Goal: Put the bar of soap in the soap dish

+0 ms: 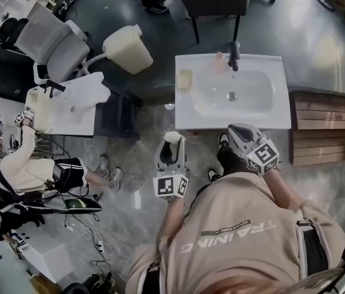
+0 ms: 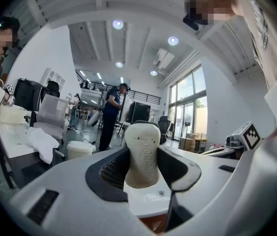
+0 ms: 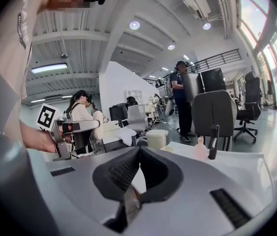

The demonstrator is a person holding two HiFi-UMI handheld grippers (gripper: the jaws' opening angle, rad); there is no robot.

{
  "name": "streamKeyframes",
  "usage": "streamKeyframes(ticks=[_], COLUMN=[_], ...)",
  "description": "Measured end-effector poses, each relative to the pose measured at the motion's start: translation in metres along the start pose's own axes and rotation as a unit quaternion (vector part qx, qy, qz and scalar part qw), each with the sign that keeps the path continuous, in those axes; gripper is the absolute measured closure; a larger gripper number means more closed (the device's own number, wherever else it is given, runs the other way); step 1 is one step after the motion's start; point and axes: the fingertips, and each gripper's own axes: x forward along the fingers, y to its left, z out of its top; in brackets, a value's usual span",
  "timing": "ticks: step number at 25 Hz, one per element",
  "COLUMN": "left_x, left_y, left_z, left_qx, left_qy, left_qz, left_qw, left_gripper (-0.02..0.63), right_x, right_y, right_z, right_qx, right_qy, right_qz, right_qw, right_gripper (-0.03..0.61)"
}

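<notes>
A cream bar of soap stands upright between the jaws of my left gripper, which is shut on it. The gripper hangs just in front of the white sink's near left corner. On the sink's left rim lies a pale yellow soap dish, and nothing shows in it. My right gripper is shut with nothing in it, at the sink's front edge. In the right gripper view the jaws meet, with the soap dish and the sink beyond them.
A black faucet and a small pink bottle stand at the sink's back rim. A wooden shelf adjoins the sink's right side. A cream bin stands to the left, and a seated person is at far left.
</notes>
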Motion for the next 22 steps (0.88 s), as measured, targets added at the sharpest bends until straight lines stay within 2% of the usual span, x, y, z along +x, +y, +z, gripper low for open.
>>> streamKeyframes(ticks=[9, 14, 22], left_x=[0.088, 0.132, 0.191], left_y=[0.027, 0.029, 0.037], left_z=[0.027, 0.03, 0.019], left_qx=[0.018, 0.02, 0.016], left_qy=[-0.003, 0.002, 0.038], left_qz=[0.028, 0.04, 0.034], left_qw=[0.9994, 0.999, 0.9986], left_gripper=[0.434, 0.434, 0.434], right_x=[0.072, 0.093, 0.1], right_y=[-0.073, -0.108, -0.156], right_z=[0.042, 0.049, 0.046], right_qx=[-0.023, -0.021, -0.008], right_qy=[-0.02, -0.016, -0.005], right_qz=[0.038, 0.061, 0.045], right_qw=[0.999, 0.998, 0.999], right_gripper=[0.566, 0.566, 0.566])
